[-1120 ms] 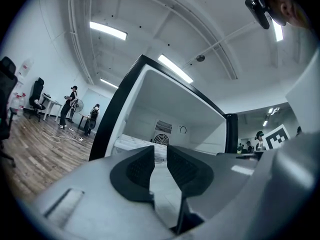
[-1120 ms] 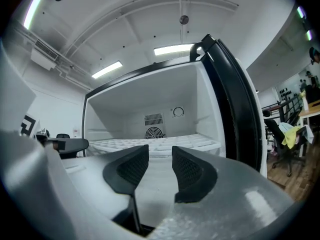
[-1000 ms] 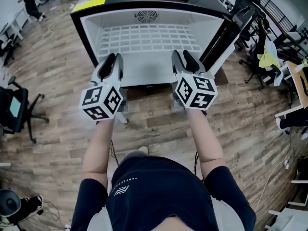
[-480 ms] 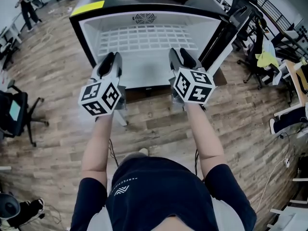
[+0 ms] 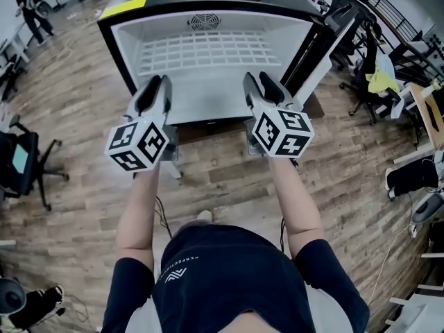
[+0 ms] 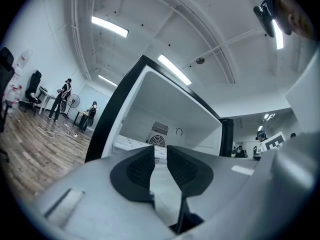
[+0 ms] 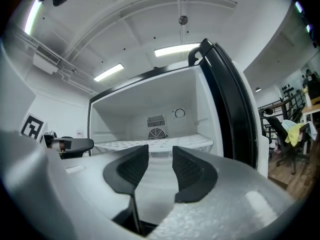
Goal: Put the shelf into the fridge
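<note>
The small fridge (image 5: 116, 42) stands open in front of me, black-framed with a white inside. A white grid shelf (image 5: 211, 50) lies flat in it under the round fan grille; it also shows as the shelf (image 7: 155, 145) in the right gripper view and the shelf (image 6: 131, 143) in the left gripper view. My left gripper (image 5: 156, 92) and right gripper (image 5: 267, 89) hover side by side just before the fridge's front edge, short of the shelf. Both point into the fridge, left gripper (image 6: 160, 165) and right gripper (image 7: 160, 166) alike. Each is open with nothing between its jaws.
The fridge door (image 5: 313, 50) hangs open at the right. A yellow sheet (image 5: 123, 7) lies on the fridge top. Office chairs (image 5: 24, 159) stand on the wood floor at left, more chairs and desks (image 5: 378, 82) at right. A person (image 5: 28, 9) stands far back left.
The left gripper's marker cube has drifted slightly left and down. The right gripper has barely moved. Both grippers stay open.
</note>
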`<state>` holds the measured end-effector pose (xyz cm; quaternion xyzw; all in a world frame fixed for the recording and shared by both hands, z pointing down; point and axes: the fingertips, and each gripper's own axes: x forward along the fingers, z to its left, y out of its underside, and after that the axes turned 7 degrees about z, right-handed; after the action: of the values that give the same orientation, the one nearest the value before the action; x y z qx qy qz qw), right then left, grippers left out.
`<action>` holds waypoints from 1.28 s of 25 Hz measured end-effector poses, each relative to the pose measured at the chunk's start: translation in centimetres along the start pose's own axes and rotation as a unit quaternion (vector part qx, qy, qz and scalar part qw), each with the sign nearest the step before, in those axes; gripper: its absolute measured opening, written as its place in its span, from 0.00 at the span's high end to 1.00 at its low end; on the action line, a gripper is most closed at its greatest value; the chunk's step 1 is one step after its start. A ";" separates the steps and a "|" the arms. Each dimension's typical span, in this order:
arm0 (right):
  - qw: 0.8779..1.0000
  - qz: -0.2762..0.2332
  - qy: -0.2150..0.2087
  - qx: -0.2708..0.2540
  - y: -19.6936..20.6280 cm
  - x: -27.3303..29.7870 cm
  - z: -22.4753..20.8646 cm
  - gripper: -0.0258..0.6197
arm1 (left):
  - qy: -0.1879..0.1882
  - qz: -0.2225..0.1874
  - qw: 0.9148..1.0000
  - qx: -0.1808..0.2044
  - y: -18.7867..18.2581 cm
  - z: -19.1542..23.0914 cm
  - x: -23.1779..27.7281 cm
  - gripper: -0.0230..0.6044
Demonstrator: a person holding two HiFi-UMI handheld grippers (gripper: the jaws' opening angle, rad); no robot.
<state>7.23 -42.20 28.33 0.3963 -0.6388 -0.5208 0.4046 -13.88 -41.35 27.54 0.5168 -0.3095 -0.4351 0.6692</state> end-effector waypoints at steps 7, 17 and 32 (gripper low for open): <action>1.000 -0.012 -0.023 0.012 0.0 -2.8 1.6 0.75 | 0.005 -0.008 1.000 -0.005 0.1 -1.5 -2.2 0.86; 0.999 -0.009 -0.029 0.030 0.9 -6.0 2.6 0.80 | 0.016 0.003 1.000 -0.023 0.8 -2.4 -5.4 0.91; 0.999 0.013 0.012 0.040 3.1 -9.0 1.4 0.96 | 0.006 0.046 0.999 0.023 2.4 -3.1 -8.4 0.92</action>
<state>8.92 -32.99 30.25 0.4104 -0.6593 -0.4847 0.4024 -14.16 -32.28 29.34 0.5200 -0.3384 -0.3937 0.6783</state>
